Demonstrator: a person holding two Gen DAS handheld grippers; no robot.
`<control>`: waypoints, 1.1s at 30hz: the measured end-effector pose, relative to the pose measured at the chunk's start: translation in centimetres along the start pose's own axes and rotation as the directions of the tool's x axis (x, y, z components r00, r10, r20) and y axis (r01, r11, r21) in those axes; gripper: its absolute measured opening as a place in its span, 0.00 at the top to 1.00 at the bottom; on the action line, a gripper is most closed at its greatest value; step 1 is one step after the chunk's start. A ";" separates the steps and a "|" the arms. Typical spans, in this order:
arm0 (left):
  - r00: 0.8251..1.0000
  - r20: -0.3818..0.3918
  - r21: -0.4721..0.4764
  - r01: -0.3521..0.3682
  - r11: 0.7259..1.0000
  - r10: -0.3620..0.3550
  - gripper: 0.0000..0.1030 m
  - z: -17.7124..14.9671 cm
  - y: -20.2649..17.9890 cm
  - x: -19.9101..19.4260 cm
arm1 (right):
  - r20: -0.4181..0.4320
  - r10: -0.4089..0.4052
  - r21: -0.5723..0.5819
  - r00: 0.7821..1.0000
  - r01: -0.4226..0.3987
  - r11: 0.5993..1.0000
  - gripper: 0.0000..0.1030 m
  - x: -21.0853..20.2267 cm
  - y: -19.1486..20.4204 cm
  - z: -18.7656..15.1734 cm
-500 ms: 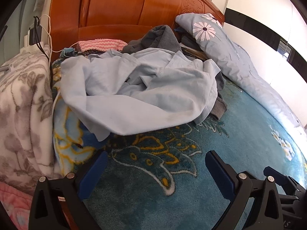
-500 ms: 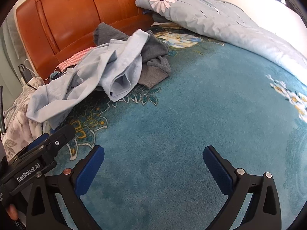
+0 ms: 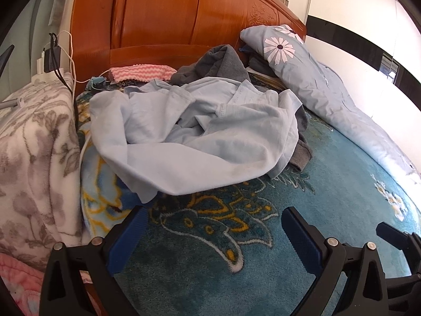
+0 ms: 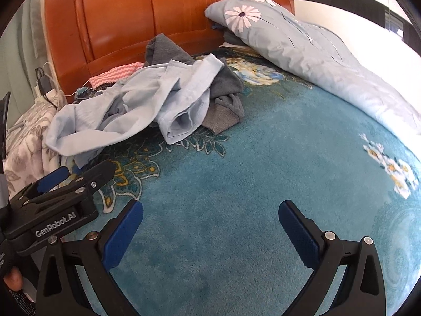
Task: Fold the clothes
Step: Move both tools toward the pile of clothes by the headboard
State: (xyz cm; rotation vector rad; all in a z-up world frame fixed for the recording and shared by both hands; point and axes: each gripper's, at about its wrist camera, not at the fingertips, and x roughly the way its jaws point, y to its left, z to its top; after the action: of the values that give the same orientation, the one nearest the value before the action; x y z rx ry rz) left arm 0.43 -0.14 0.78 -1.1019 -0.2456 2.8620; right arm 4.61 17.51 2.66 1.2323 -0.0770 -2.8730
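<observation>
Lettering "GenRobot.AI" marks the left gripper (image 4: 65, 181); both it and the right gripper (image 4: 210, 226) hold jaws wide, empty.

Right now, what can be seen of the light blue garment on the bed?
The light blue garment is a thin, woven-looking piece with stitched hems, crumpled and unfolded in a loose heap. It lies on the teal floral blanket near the wooden headboard, draped partly over a dark grey garment. One edge hangs toward the grey-flowered white blanket. No hand-held gripper touches it.
</observation>
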 end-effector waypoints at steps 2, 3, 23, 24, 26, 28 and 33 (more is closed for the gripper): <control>1.000 -0.003 -0.009 0.008 1.000 -0.008 0.00 0.0 0.2 0.0 | 0.018 -0.006 -0.037 1.000 0.006 0.999 0.00 -0.1 0.1 -0.2; 1.000 -0.002 -0.015 0.013 1.000 -0.013 0.00 0.0 0.2 0.0 | 0.022 -0.006 -0.040 1.000 0.007 0.999 0.00 -0.1 0.1 -0.2; 0.990 0.096 -0.021 0.103 0.994 -0.101 0.00 0.3 0.7 -1.9 | 0.062 -0.001 -0.114 0.998 0.009 0.993 0.00 -0.4 1.7 -0.2; 0.986 0.097 -0.022 0.136 0.991 -0.133 0.00 0.3 0.6 -2.0 | 0.056 -0.001 -0.137 0.998 0.009 0.991 0.00 -0.2 2.2 -0.2; 0.979 0.099 -0.022 0.182 0.983 -0.179 0.00 0.3 0.4 -2.1 | 0.045 0.009 -0.141 0.999 -0.003 0.990 0.00 -0.1 2.6 -0.2; 0.986 0.099 -0.007 0.137 0.990 -0.136 0.00 0.4 0.3 -2.0 | 0.034 0.022 -0.131 0.999 -0.017 0.991 0.00 0.1 2.6 -0.3; 0.988 0.091 -0.068 0.132 0.989 -0.125 0.00 0.6 1.6 -1.7 | 0.021 0.005 -0.109 1.000 -0.003 0.994 0.00 0.3 2.1 -0.2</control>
State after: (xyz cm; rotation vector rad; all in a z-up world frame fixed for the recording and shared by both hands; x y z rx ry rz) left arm 1.26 -2.04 2.03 -0.9371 -0.4140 2.8091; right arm 4.55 15.44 2.37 1.1810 0.0761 -2.8447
